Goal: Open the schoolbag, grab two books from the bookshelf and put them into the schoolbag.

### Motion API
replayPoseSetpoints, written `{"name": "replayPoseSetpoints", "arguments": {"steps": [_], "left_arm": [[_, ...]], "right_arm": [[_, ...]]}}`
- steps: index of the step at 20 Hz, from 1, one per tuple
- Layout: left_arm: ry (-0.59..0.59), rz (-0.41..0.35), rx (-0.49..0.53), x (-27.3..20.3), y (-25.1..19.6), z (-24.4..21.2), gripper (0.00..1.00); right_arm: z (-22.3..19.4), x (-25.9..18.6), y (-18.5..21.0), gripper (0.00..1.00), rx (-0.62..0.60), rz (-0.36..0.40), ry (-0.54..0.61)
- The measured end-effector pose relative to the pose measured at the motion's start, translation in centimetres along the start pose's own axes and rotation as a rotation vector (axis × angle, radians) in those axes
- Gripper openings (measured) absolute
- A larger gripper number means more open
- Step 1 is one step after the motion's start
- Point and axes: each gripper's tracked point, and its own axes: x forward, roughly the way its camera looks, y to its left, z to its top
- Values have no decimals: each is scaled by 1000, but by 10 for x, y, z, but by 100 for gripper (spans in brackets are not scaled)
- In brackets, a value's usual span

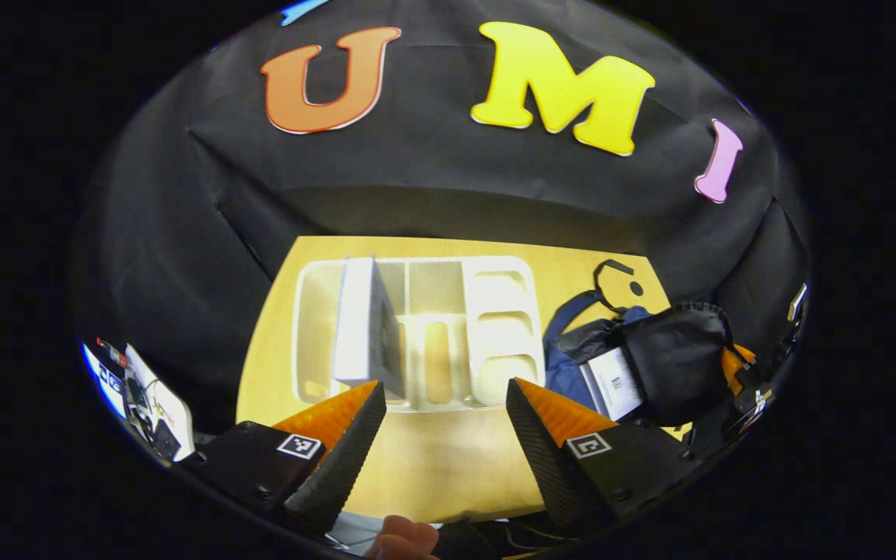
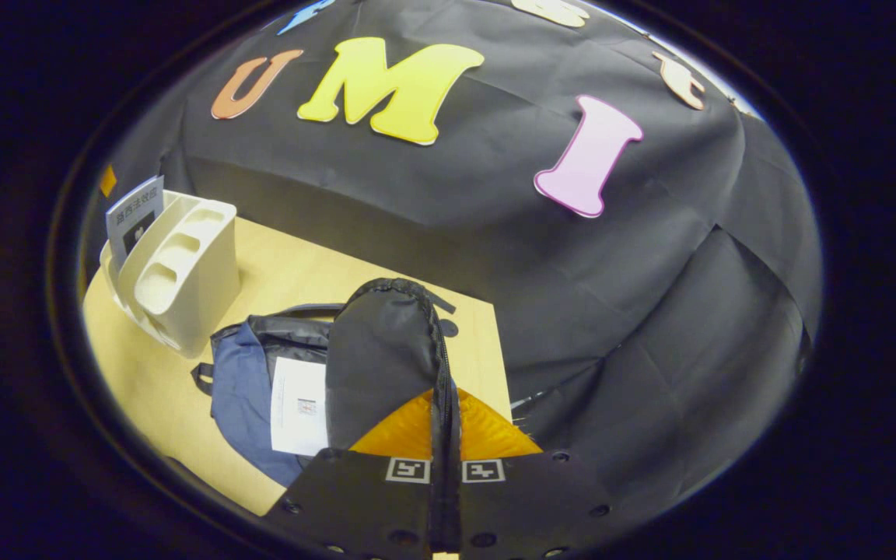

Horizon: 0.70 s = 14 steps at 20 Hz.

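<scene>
Left gripper point(image 1: 446, 404): jaws spread wide, nothing between them, hovering above the near edge of the table point(image 1: 432, 467). Right gripper point(image 2: 446, 435): jaws clenched on the zipper edge of the black flap point(image 2: 382, 365), holding it lifted upright off the bag point(image 2: 242, 393); zipper line running straight down into the pinch. In left gripper view, same flap point(image 1: 673, 358) seen raised at far right, right gripper point(image 1: 751, 385) partly hidden behind it. Bag point(image 1: 568, 365) lying flat on table to the right of the shelf point(image 1: 495, 327), blue body, black strap curling behind. One book point(image 1: 611, 383) already inside the open bag, white cover up; small printed mark on the cover, too small to read. Same book point(image 2: 299, 404) in right gripper view, with a small square code-like mark, unreadable. Second book point(image 1: 362, 323) standing upright in the shelf's left compartment, pale cover, tilted slightly. In right gripper view that book point(image 2: 134, 214) pokes above the shelf point(image 2: 180, 268); cover carries a line of printed characters, blurred. Square black-and-white tags on both gripper bodies. A fingertip point(image 1: 405, 537) showing at bottom edge of left gripper view. Clutter point(image 1: 141, 397) off table at far left, indistinct.
</scene>
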Motion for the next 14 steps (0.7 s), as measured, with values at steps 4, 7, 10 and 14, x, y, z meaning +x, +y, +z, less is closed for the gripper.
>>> {"name": "replayPoseSetpoints", "arguments": {"steps": [4, 7, 10, 14], "left_arm": [[65, 7, -4, -1, 34, 23, 98], [126, 11, 28, 15, 54, 34, 98], [195, 12, 47, 33, 62, 32, 98], [289, -16, 6, 59, 56, 25, 98]], "right_arm": [[-1, -3, -1, 0, 4, -2, -1], [-4, -3, -2, 0, 7, -5, 4], [-7, -3, -4, 0, 14, -10, 13], [-9, -1, -7, 0, 24, -19, 23]]}}
